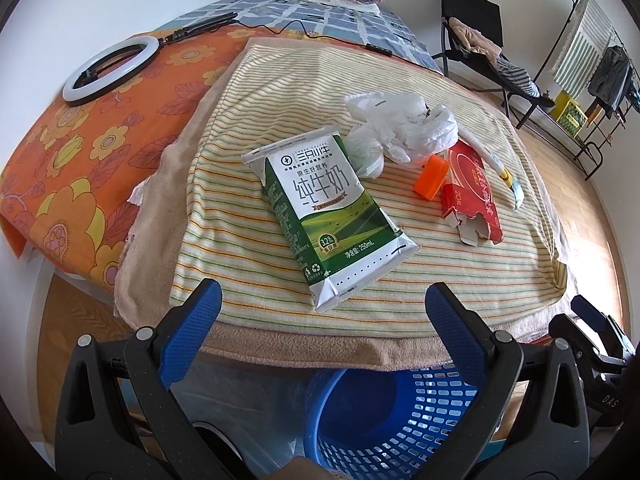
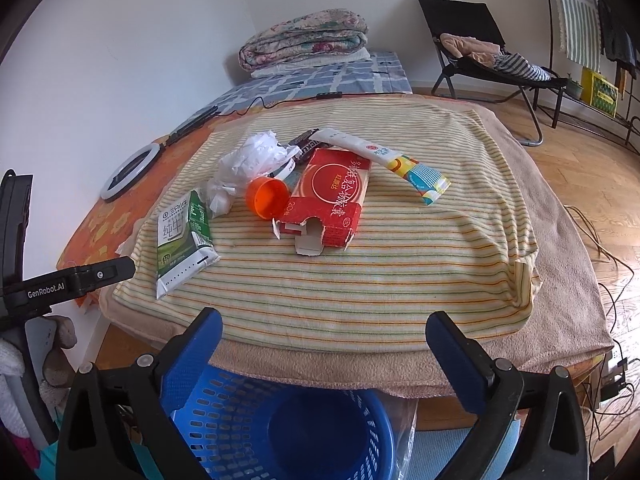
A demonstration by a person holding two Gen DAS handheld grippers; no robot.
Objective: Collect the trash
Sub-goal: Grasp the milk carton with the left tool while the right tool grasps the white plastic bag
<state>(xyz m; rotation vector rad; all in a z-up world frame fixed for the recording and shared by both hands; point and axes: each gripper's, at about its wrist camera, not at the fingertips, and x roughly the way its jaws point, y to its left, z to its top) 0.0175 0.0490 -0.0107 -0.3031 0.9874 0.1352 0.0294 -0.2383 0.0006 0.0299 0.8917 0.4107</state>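
On the striped towel (image 1: 400, 280) (image 2: 360, 280) lie a green-and-white milk carton (image 1: 324, 212) (image 2: 182, 236), a crumpled white plastic bag (image 1: 396, 124) (image 2: 248, 164), an orange cap (image 1: 431, 176) (image 2: 267, 198), a torn red box (image 1: 474, 192) (image 2: 332, 200), a long white sachet (image 1: 496, 160) (image 2: 392, 160) and a dark wrapper (image 2: 306, 142). A blue basket (image 1: 384, 420) (image 2: 288, 424) stands below the bed edge. My left gripper (image 1: 324, 308) is open just short of the carton, nothing held. My right gripper (image 2: 324, 332) hangs open over the basket, nothing between its fingers.
A ring light (image 1: 108, 68) (image 2: 130, 170) and its cable rest on the orange floral sheet (image 1: 72, 168). Folded quilts (image 2: 304, 40) sit at the bed's far end. A black folding chair (image 2: 480, 56) with clothes and a drying rack (image 1: 592, 64) stand on the wooden floor at right.
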